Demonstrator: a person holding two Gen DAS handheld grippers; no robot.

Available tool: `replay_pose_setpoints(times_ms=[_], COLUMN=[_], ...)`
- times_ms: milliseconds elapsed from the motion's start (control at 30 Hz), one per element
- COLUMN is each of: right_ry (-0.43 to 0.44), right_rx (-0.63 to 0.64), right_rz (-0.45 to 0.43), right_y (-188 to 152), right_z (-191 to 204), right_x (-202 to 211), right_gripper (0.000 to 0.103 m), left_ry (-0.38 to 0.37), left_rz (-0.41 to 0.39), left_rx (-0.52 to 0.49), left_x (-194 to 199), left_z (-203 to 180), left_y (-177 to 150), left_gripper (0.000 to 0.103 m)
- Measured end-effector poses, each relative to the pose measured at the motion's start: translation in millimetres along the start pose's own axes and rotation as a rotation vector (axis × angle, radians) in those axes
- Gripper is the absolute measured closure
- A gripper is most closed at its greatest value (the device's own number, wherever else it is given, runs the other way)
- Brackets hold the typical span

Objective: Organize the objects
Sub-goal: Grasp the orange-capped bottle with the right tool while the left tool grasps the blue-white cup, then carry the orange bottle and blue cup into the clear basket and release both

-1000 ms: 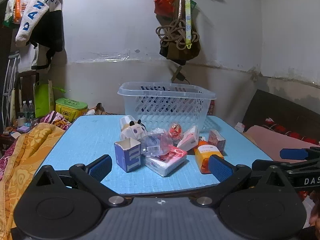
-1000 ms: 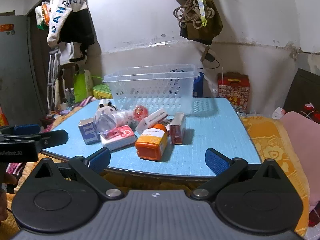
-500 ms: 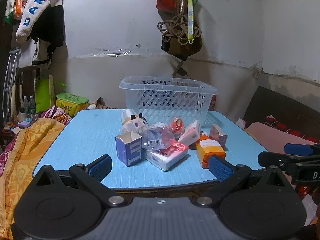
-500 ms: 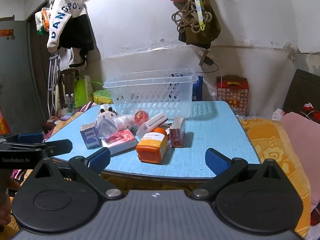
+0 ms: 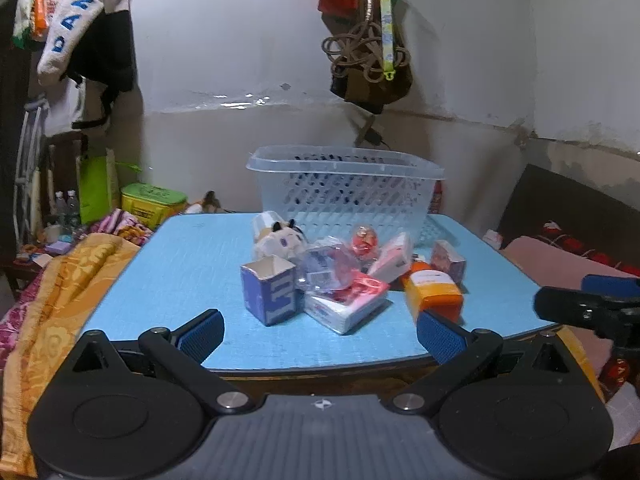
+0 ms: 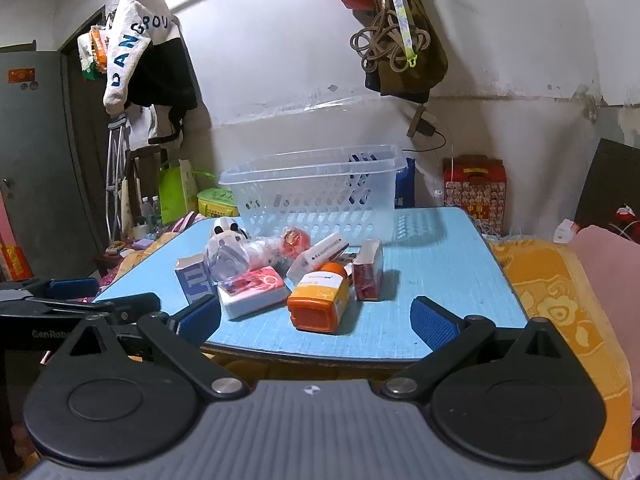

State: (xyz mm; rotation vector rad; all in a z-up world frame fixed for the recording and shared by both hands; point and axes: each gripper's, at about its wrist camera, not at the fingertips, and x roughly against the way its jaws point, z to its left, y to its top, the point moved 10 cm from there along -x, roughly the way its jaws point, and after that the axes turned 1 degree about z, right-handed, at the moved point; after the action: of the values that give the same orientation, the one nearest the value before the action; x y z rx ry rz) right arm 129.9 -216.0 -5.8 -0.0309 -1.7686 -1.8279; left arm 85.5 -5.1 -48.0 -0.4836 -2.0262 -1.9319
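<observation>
A clear plastic basket (image 5: 344,192) (image 6: 316,196) stands at the back of the blue table (image 5: 180,272) (image 6: 432,280). In front of it lies a pile: a blue open carton (image 5: 269,289) (image 6: 193,276), a tissue pack (image 5: 347,300) (image 6: 254,290), an orange bottle (image 5: 434,292) (image 6: 320,300), a panda toy (image 5: 280,238) (image 6: 228,230), a white box (image 5: 391,258) (image 6: 318,256) and a red box (image 5: 450,266) (image 6: 368,268). My left gripper (image 5: 320,336) and right gripper (image 6: 316,320) are open and empty, just before the table's near edge.
An orange blanket (image 5: 52,292) lies left of the table and another (image 6: 560,300) to the right. Clothes (image 6: 140,56) and a bag (image 6: 404,52) hang on the wall. A red gift box (image 6: 474,188) stands behind the table.
Both grippers have dropped lower and drawn slightly back from the table. Both stay open and the pile has not moved.
</observation>
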Motion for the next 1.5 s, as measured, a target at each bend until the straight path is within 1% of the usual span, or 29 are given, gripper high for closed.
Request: replay_pose_setpoints(times_ms=[133,200,300,367,400,433,500,567,600,667,733,800,900,1000,1033,1100,1167,1200,1233,1267,1300,1367,1433,1500], right_ry=[-0.010,0.004,0.017,0.023,0.033,0.043,0.071,0.064,0.051,0.019,-0.001,-0.003,-0.001,-0.004,-0.009,-0.020,-0.005,0.008,0.016,0.018,0.015,0.011,0.022,0.032], right_rx=[-0.006,-0.006,0.010,0.037,0.044,0.047,0.063,0.099,0.121,0.149,0.140,0.116,0.078,0.057,0.052,0.054,0.032,0.019,0.010,0.011,0.021,0.032,0.023,0.015], right_rz=[0.012,0.021,0.056,0.098,0.122,0.148,0.204,0.254,0.275,0.296,0.309,0.318,0.334,0.344,0.342,0.340,0.349,0.351,0.350,0.347,0.342,0.330,0.313,0.277], right_y=[-2,-3,-4,-4,-6,-7,-12,-16,-19,-21,-21,-19,-19,-20,-19,-19,-20,-19,-19,-18,-18,-16,-13,-6], right_z=[-4,-3,-3,-2,-2,-1,4,10,11,12,10,7,5,2,1,-1,-2,-2,-1,-1,0,0,-1,-2], right_x=[-2,-4,-15,-30,-38,-47,-64,-81,-90,-104,-115,-123,-133,-138,-139,-140,-141,-141,-140,-139,-138,-135,-131,-123], right_gripper=[0.000,0.000,0.000,0.000,0.000,0.000,0.006,0.010,0.013,0.016,0.016,0.016,0.016,0.017,0.018,0.027,0.034,0.037,0.039,0.040,0.042,0.044,0.045,0.046], left_ry=[0.006,-0.001,-0.023,-0.008,0.001,0.000,-0.032,-0.075,-0.076,-0.049,-0.021,-0.005,-0.026,-0.023,-0.021,-0.011,-0.003,-0.004,-0.005,-0.012,-0.005,0.015,0.024,0.027], left_rz=[-0.009,0.008,0.066,0.102,0.135,0.163,0.226,0.279,0.284,0.288,0.282,0.284,0.274,0.284,0.283,0.269,0.254,0.246,0.243,0.238,0.229,0.195,0.174,0.156], left_rx=[0.007,-0.011,-0.056,-0.069,-0.070,-0.063,-0.013,0.025,0.019,-0.018,-0.051,-0.039,-0.024,-0.052,-0.071,-0.091,-0.079,-0.072,-0.071,-0.076,-0.078,-0.080,-0.060,-0.046], left_x=[2,0,-8,-19,-29,-37,-60,-81,-89,-105,-120,-130,-138,-147,-151,-156,-156,-155,-155,-153,-149,-140,-135,-129], left_z=[5,5,8,18,26,32,46,55,56,60,64,70,72,66,64,61,62,63,62,61,61,63,69,72], left_y=[4,6,8,10,12,12,13,13,12,13,12,10,8,3,1,0,2,3,4,6,7,12,17,22], left_gripper=[0.000,0.000,0.000,0.000,0.000,0.000,0.001,0.008,0.010,0.010,0.010,0.010,0.010,0.010,0.010,0.011,0.019,0.032,0.049,0.058,0.061,0.061,0.061,0.061])
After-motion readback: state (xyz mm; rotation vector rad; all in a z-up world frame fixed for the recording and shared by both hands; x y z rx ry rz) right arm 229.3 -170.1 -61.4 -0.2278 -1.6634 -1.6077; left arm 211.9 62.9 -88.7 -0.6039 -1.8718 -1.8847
